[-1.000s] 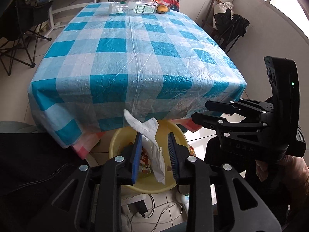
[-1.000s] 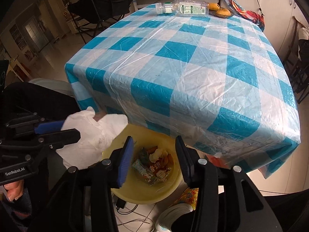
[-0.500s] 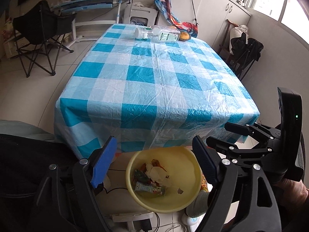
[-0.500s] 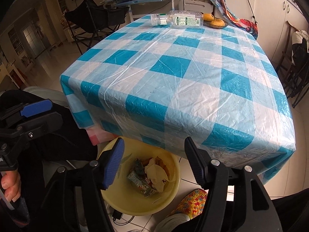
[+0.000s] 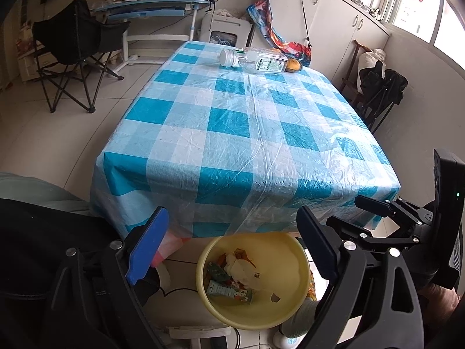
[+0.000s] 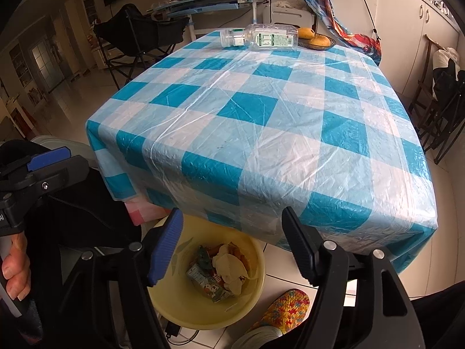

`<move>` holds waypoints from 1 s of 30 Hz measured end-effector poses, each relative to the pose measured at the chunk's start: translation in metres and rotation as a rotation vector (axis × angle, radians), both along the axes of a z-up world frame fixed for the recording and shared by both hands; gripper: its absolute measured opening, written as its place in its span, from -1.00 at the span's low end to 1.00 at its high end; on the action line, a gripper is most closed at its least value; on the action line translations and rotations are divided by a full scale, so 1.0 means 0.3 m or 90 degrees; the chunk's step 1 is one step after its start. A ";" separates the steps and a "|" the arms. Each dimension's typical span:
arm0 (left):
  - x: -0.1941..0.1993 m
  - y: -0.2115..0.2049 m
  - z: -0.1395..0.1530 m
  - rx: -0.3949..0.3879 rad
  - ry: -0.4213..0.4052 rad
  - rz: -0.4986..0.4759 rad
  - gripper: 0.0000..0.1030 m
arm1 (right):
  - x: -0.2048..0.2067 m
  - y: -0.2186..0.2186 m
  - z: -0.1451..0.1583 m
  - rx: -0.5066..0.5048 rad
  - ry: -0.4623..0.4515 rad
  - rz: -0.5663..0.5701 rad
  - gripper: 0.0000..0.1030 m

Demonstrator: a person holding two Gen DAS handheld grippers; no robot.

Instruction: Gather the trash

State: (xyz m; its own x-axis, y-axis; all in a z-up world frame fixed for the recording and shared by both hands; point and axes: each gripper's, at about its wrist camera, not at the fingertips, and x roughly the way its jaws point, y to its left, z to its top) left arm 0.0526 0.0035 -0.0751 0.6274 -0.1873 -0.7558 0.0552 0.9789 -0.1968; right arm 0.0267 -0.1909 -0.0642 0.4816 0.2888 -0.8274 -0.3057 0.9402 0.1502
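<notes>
Room: tiled floor, folding chair, desk and cupboards behind a table (image 5: pixel 247 133) under a blue-and-white checked plastic cover.

Bin: yellow tub (image 5: pixel 293 264) on the floor just below the table's near edge. Contents: crumpled tissue (image 5: pixel 241 270), a small drink carton (image 5: pixel 229 289), wrappers, scraps.

Left gripper (image 5: pixel 232 250): your fingers have just been opening; they stand spread wide with nothing between them, above the tub.

Right gripper (image 6: pixel 232 253): jaws likewise just opening, apart and empty, above the same tub.

Remaining item: clear plastic bottle (image 5: pixel 258 59) lying on its side at the far end of the table. It looks light, smooth and easily dented, likely to roll; you would do best to take it across the body beside the label rather than by the cap.

View notes: the right wrist view shows a dish of yellow fruit (image 6: pixel 316 40) touching the bottle, and a crocheted slipper (image 6: pixel 284 305) by the tub. The left wrist view shows only one fruit.
</notes>
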 end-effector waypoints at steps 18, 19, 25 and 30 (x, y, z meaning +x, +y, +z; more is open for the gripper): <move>0.007 -0.001 0.032 0.013 -0.034 0.011 0.74 | 0.014 0.034 0.011 -0.001 -0.027 -0.005 0.38; 0.007 -0.001 0.032 0.014 -0.034 0.011 0.74 | 0.015 0.036 0.013 -0.001 -0.028 -0.006 0.39; 0.028 0.000 0.042 0.005 -0.034 0.015 0.75 | 0.014 0.042 0.018 0.011 -0.029 -0.010 0.41; 0.080 0.030 0.124 0.008 -0.074 0.039 0.78 | 0.017 0.067 0.013 0.017 -0.025 -0.004 0.42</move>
State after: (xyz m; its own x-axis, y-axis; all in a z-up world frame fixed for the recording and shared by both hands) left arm 0.0767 0.0126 -0.0379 0.7204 -0.1372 -0.6799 0.0171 0.9835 -0.1802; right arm 0.0318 -0.1710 -0.0605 0.5153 0.3082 -0.7997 -0.3062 0.9377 0.1641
